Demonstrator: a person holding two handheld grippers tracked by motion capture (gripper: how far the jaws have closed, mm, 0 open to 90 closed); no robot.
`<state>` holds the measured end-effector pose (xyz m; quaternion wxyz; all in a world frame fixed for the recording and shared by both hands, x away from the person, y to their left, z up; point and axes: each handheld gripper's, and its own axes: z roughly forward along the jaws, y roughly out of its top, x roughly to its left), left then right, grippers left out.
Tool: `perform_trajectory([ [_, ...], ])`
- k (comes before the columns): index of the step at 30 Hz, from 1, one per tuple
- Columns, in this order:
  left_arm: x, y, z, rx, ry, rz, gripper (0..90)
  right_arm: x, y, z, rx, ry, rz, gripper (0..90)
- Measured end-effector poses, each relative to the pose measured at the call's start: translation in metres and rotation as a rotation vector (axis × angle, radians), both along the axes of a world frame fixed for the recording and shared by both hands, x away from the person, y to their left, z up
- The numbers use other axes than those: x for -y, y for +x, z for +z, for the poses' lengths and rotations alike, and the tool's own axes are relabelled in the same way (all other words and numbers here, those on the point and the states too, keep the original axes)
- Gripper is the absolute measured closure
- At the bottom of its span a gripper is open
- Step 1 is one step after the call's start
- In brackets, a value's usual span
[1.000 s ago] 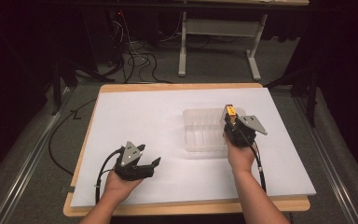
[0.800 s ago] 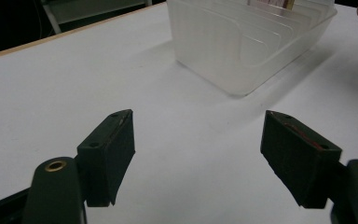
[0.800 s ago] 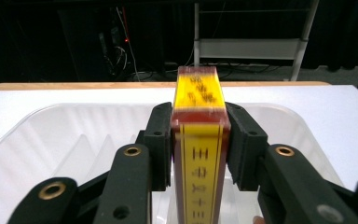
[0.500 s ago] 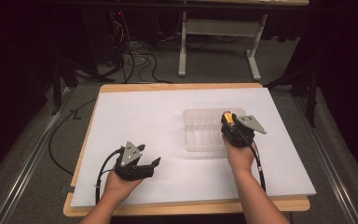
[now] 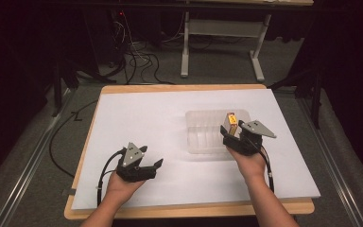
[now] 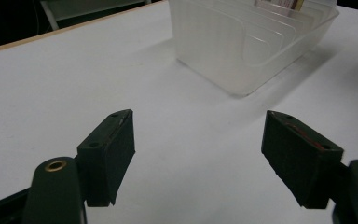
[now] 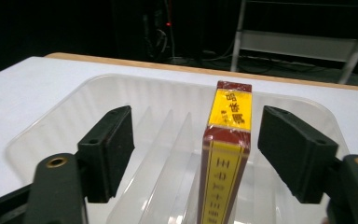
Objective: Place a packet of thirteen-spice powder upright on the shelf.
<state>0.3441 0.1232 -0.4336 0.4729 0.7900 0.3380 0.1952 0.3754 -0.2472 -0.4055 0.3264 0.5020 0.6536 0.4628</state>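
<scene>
A white-topped table carries a clear ribbed bin.

Yellow-and-maroon box, translucent clear tray, white table.

free: bare sheet left of bin; blocked: upright box in bin's right slot

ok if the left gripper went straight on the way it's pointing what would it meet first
Probably the clear plastic tray. The left gripper has its jaws open over bare white table, and the tray's near corner stands ahead, slightly right of the centre line, so it might only clip it.
</scene>
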Motion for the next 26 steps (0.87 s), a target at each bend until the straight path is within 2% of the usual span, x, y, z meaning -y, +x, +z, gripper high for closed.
perform_trajectory([
  [4,0.001,0.001,0.0,-0.013,-0.016,-0.001,26.1,0.011,-0.015,0.003,0.009,0.004,0.045,22.2],
  [9,0.001,0.002,0.0,-0.018,-0.023,0.004,26.1,0.027,-0.033,0.0,0.002,0.016,0.063,18.8],
  [13,-0.001,0.001,0.0,-0.023,-0.03,0.007,26.2,0.045,-0.053,-0.007,-0.008,-0.017,0.082,16.5],
  [16,-0.002,0.0,-0.001,-0.023,-0.03,0.005,26.2,0.065,-0.075,-0.018,0.016,-0.02,0.058,17.2],
  [18,-0.002,0.001,-0.001,-0.027,-0.037,0.006,26.3,0.077,-0.088,-0.037,0.051,-0.025,0.018,18.3],
  [20,-0.002,0.002,-0.001,-0.037,-0.042,0.01,26.3,0.081,-0.084,-0.04,-0.005,-0.036,0.038,15.6],
  [21,-0.001,0.003,-0.001,-0.041,-0.049,0.017,26.3,0.082,-0.083,-0.039,0.01,-0.046,0.023,15.9],
  [22,0.0,0.002,-0.001,-0.041,-0.049,0.019,26.3,0.083,-0.082,-0.038,0.025,-0.026,0.019,16.0],
  [24,0.001,0.002,-0.001,-0.039,-0.052,0.019,26.3,0.081,-0.081,-0.037,0.026,-0.014,0.029,16.0],
  [26,0.002,0.001,-0.001,-0.038,-0.046,0.016,26.3,0.078,-0.08,-0.038,0.025,-0.029,0.044,16.0],
])
